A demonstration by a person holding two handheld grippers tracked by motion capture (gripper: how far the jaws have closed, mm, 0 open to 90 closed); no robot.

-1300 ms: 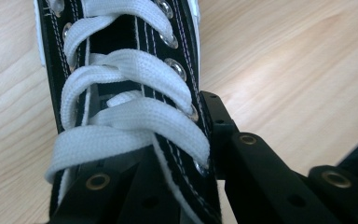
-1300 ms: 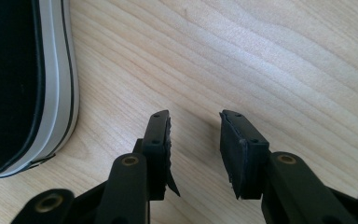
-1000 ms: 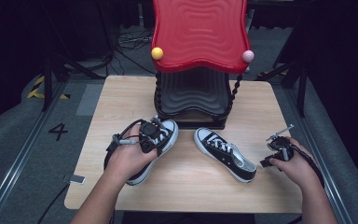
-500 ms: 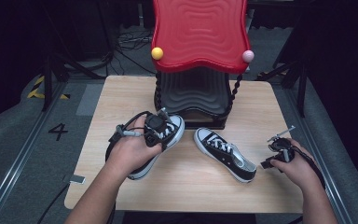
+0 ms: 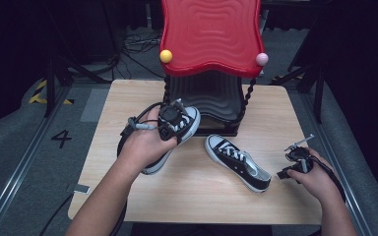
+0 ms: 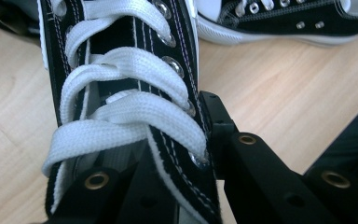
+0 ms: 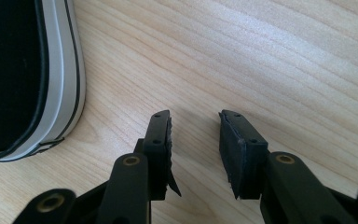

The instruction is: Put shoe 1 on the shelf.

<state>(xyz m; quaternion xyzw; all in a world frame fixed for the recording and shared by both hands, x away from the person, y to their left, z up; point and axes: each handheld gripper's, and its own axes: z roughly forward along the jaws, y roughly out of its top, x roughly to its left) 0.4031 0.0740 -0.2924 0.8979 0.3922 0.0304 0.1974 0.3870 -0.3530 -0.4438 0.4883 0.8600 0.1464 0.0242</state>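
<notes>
The left claw (image 5: 173,129) grips the left sneaker (image 5: 181,129) at its laced side; in the left gripper view one jaw is inside the sneaker and the other presses outside by the eyelets. The toe seems raised toward the black shelf rack (image 5: 211,101) with its red top, so I judge the placing is begun, not finished. The second sneaker (image 5: 238,163) lies on the wooden surface (image 5: 192,196), not yet handled. The right claw (image 7: 195,140) is half open and empty, just beside that sneaker's heel.
</notes>
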